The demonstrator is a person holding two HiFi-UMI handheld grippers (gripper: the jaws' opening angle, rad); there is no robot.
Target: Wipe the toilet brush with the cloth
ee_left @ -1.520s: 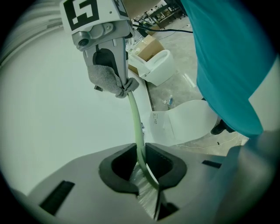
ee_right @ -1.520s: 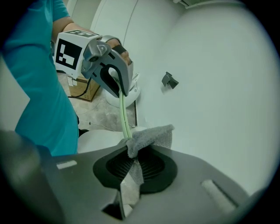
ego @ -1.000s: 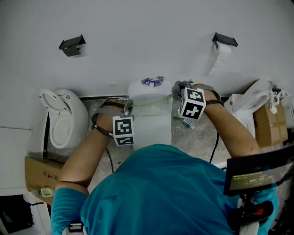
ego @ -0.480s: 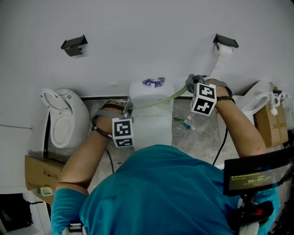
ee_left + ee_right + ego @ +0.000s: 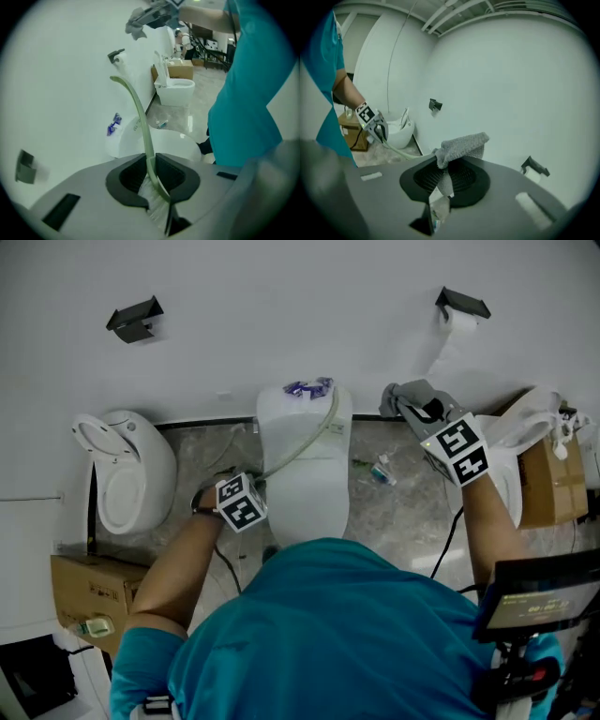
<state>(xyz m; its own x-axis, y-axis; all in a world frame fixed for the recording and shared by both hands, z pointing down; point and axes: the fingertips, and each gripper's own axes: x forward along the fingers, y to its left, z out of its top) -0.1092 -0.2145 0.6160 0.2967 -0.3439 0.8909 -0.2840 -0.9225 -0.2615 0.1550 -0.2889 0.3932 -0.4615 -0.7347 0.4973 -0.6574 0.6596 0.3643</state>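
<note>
Toilet brush [image 5: 143, 124]: slim, curved pale-green handle with white bristles; clamped between the jaws of the left gripper [image 5: 153, 176] and arched over the glossy white toilet [image 5: 309, 488].
Cloth [image 5: 461, 145]: grey, knitted, crumpled; pinched by the right gripper [image 5: 440, 185] and held well apart from the brush.
Edge: the smooth white wall [image 5: 281, 315] is just behind.

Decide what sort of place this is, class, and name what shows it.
Probably a washroom, perhaps a fixture showroom: a white toilet and a second toilet stand side by side against the wall, with a toilet-paper roll on a holder.
</note>
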